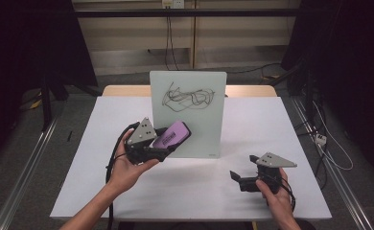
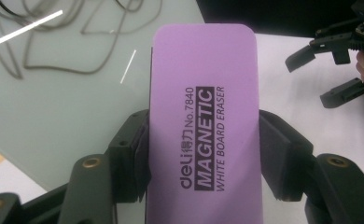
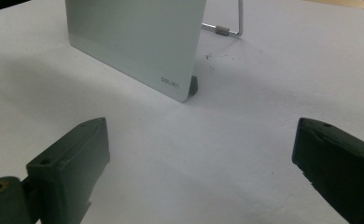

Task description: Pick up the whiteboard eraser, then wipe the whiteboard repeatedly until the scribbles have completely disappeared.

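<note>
A small whiteboard stands upright on a wire stand mid-table, with black scribbles across its upper half. My left gripper is shut on a purple magnetic whiteboard eraser, held in front of the board's lower left part. In the left gripper view the eraser sits lengthwise between the two black pads, with the board and its scribbles behind it. My right gripper rests low on the table at the right, open and holding nothing; its jaws stand wide apart around bare table.
The white tabletop has free room in front of the board and at both sides. In the right gripper view the board's lower corner and the stand's wire foot show. Dark curtains and cables lie beyond the table.
</note>
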The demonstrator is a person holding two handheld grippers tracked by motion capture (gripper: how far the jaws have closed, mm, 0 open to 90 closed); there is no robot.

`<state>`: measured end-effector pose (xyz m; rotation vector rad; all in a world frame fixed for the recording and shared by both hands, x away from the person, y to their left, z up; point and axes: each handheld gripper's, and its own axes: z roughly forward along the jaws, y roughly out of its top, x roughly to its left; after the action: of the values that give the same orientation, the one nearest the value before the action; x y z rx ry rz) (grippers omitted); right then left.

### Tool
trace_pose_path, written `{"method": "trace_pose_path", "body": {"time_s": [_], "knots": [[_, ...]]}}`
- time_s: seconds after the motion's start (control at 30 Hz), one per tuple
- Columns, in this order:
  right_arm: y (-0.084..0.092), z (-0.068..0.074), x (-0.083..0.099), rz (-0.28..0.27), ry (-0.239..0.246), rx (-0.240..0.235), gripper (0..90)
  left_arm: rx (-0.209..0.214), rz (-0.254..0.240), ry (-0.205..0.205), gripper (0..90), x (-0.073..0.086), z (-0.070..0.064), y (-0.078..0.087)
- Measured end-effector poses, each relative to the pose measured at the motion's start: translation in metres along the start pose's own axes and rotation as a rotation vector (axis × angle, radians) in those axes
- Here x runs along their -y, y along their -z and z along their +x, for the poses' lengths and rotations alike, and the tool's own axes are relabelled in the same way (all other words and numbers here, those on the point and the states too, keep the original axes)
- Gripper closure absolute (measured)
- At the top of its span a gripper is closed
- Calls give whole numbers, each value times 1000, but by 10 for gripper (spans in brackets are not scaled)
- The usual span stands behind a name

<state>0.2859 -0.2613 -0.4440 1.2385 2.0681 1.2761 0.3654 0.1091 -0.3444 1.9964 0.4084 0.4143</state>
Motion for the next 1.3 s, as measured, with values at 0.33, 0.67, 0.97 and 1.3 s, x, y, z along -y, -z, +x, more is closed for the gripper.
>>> {"method": "trace_pose_path", "body": {"time_s": [0.33,0.67,0.97,1.3], "knots": [[-1,0,0,4,4,-3,40,-53,-56,12,409,-1,5,9],[-1,1,0,-1,9,-11,40,-82,-70,12,409,-2,8,15],[-3,0,-1,3,0,-9,40,-114,-72,18,409,-1,15,22],[-2,-1,-1,-4,-7,-5,39,-152,-69,9,409,-3,16,24]]}}
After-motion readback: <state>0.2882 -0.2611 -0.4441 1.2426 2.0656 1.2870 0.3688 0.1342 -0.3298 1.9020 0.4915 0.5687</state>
